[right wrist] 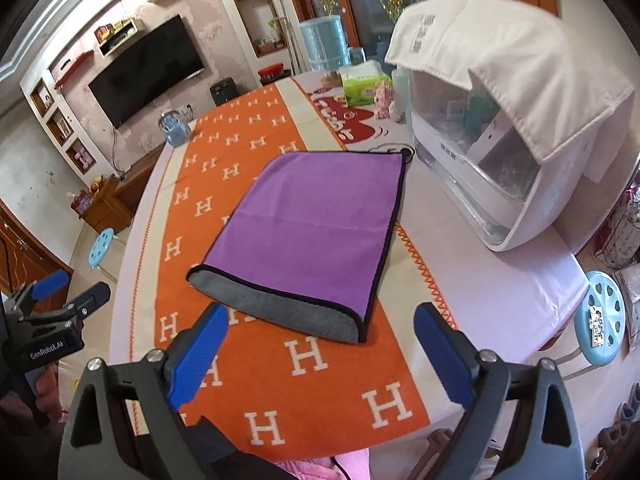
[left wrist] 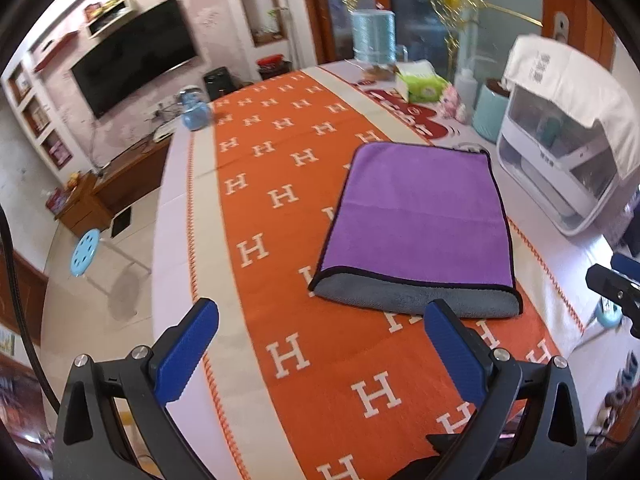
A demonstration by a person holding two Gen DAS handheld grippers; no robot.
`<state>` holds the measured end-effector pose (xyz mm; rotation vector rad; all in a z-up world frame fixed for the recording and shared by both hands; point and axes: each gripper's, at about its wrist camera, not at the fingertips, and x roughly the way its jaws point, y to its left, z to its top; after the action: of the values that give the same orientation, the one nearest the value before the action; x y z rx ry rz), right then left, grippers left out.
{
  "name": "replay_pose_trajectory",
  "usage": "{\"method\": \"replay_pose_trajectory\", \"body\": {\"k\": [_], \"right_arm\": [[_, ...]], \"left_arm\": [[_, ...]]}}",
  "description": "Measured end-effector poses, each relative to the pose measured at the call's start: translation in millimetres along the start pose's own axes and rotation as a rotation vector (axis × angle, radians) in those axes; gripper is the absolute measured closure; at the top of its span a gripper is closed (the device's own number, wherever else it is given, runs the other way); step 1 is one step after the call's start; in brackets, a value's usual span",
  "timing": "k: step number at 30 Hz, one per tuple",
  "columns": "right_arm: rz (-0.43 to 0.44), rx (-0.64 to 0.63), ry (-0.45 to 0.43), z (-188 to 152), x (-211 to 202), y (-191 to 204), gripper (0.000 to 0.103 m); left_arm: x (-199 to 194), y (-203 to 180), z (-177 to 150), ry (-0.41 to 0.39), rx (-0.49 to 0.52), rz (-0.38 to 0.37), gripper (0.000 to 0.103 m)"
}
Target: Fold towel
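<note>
Blue-padded fingers of the left gripper [left wrist: 320, 320] stand wide apart and empty, raised over the orange runner [left wrist: 280, 240], with the right-hand pad just in front of the towel's near edge. Right gripper [right wrist: 320, 328] likewise released, fingers spread, nothing between them; the towel's near edge shows in the gap. From the right wrist view the left gripper [right wrist: 60, 292] appears at the far left, off the table edge.

Towel [left wrist: 416, 216] [right wrist: 312, 232] lies folded on the runner: purple face up, black-trimmed, grey underside showing along the rounded near fold. Far right corner reaches past the runner onto the pale tablecloth [right wrist: 480, 276].

Right of the towel, close but apart: a white appliance [right wrist: 480, 168] with a clear front, a white cloth [right wrist: 500, 52] draped over its top. Behind the towel, at the table's far end: a green tissue box [right wrist: 364, 84] and a blue jar [right wrist: 174, 128]. Beyond the table, a dark TV [left wrist: 136, 52] on the wall; blue stools [right wrist: 604, 316] on the floor.
</note>
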<state>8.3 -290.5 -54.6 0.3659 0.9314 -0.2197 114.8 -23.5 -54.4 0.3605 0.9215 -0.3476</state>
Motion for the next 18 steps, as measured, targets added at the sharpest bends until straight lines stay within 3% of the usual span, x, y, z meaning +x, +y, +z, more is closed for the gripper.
{"method": "replay_pose_trajectory", "body": {"k": [18], "right_arm": [[0.014,-0.155,0.187,-12.8,90.5,-17.6,0.035]], "left_arm": [[122.1,-15.4,22.5,0.104,0.246,-0.126,0.001]]}}
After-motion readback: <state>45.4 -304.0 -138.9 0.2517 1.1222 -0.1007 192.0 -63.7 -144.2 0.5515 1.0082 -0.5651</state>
